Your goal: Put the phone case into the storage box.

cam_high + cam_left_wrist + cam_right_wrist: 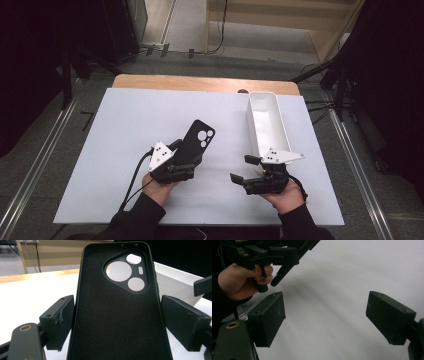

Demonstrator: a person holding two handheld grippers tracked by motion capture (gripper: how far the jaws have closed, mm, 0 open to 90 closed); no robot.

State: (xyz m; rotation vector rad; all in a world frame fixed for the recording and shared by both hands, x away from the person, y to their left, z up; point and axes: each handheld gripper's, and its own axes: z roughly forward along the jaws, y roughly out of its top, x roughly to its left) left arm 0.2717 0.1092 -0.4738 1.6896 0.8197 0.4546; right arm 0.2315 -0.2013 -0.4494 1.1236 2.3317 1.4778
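Observation:
A black phone case [199,136] with a camera cut-out sits between the jaws of my left gripper [187,156], its far end tilted up off the white table [125,125]. In the left gripper view the case [117,315] shows its inner side, and both pads [60,320] touch its long edges. My right gripper [241,168] hovers over the table to the right, pointing left, open with nothing between its jaws [325,315]. The left gripper [269,255] and the hand that holds it are at the top left of the right gripper view.
A long white tray [274,125] stands at the right of the table, just beyond the right gripper, and it also lies behind the case [175,277]. A wooden strip [200,82] runs along the table's far edge. Cables trail on the floor beyond.

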